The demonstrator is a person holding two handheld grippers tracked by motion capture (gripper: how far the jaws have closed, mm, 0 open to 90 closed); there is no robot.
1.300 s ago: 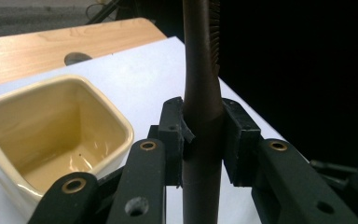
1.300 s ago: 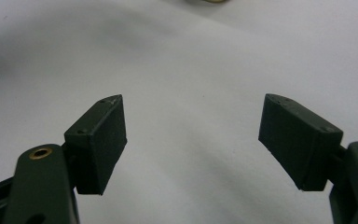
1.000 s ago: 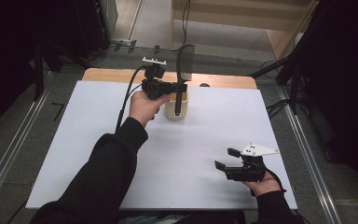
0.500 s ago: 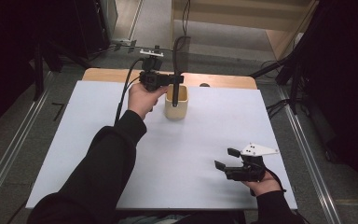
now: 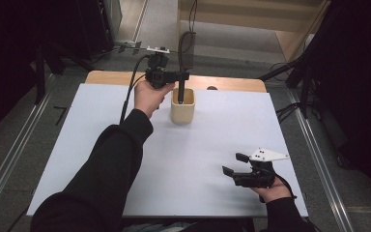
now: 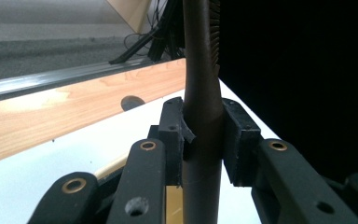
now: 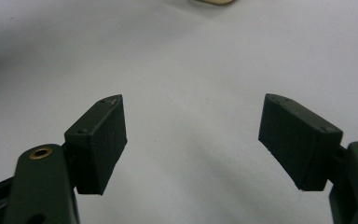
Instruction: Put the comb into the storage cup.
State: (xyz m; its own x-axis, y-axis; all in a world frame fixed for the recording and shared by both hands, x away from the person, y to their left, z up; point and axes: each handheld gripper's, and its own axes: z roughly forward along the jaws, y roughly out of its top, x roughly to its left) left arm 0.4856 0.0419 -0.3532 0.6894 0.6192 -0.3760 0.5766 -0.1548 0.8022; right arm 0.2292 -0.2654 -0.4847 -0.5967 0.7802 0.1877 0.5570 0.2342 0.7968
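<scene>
We hold the left gripper (image 5: 182, 76) over the far middle of the white table top (image 5: 101, 125), its jaws clamped on the handle of a dark, long-handled brush with a flat paddle-shaped head (image 5: 187, 48). The brush stands upright: its head rises above the gripper, and the lower end of its handle dips into the open top of a pale beige, round-cornered cup (image 5: 182, 106). We cannot tell whether the handle end touches the inside of the cup. The cup stands on the white surface just in front of the bare light-wood strip (image 5: 232, 84) along the far edge of the table.

In the left gripper view, the two black pads press on the dark brown handle (image 6: 200, 93) from both sides, and the bristled edge of the head shows at the top of the frame.

We hold the right gripper (image 5: 234, 164) low over the near right part of the table, well apart from the cup. Its jaws stand apart with nothing between them; in the right gripper view, the two pads (image 7: 102, 140) frame bare white surface.
</scene>
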